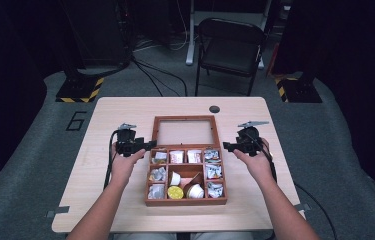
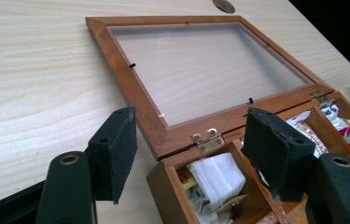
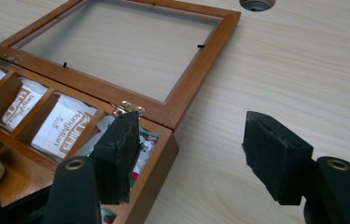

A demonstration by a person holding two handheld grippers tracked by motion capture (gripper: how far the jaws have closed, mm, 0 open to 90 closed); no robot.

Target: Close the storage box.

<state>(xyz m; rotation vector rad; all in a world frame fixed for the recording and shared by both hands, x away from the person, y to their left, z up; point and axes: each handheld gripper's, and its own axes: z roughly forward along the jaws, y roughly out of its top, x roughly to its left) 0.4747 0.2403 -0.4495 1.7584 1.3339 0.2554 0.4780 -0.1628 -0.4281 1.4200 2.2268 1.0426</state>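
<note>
A wooden compartment box (image 1: pixel 185 201) sits mid-table, its glass-windowed lid (image 1: pixel 185 119) folded back flat on the table behind it. The compartments hold tea sachets (image 3: pixel 65 123), foil packets (image 1: pixel 213 171) and small creamer cups (image 1: pixel 175 178). My left gripper (image 1: pixel 147 146) is at the box's back left corner, open, its jaws either side of that corner and the brass hinge (image 2: pixel 207 139) without pressing on them. My right gripper (image 1: pixel 226 146) is at the back right corner, open, one pad (image 3: pixel 116 156) over the corner compartment and the other over bare table.
A round cable hole (image 1: pixel 214 109) lies in the table behind the lid. Bare tabletop (image 1: pixel 105 195) stretches left and right of the box. A folding chair (image 1: pixel 230 45) stands on the floor beyond the table's far edge.
</note>
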